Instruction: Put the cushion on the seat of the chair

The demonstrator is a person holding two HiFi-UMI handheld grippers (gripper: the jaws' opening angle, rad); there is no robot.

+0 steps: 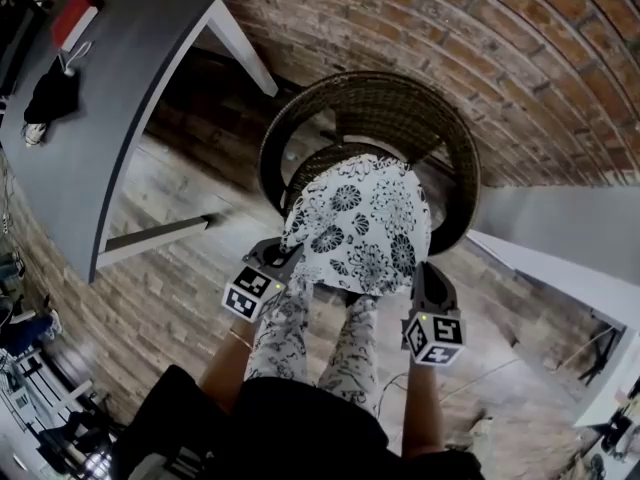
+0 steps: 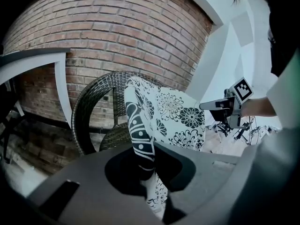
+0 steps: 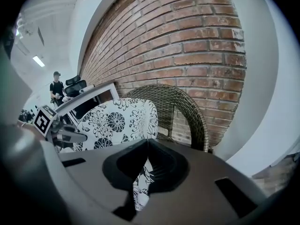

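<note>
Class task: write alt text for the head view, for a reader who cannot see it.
From above, a left claw and a right claw each grip a side of a black-and-white floral cushion, held in front of a round wicker chair by a brick wall. A grey desk stands at left.

Left gripper (image 1: pixel 287 256), right gripper (image 1: pixel 424 272) both clamped on cushion (image 1: pixel 360 223) edges.

**Supports: floor and counter**

Plank floor (image 1: pixel 170 198) carries a wicker chair (image 1: pixel 400 98) against the brick wall (image 1: pixel 480 38), and a grey counter (image 1: pixel 110 108) on white legs to its left. On the counter: a red-and-white object (image 1: pixel 73 18) and, near it, a black bundle (image 1: pixel 52 96).
</note>
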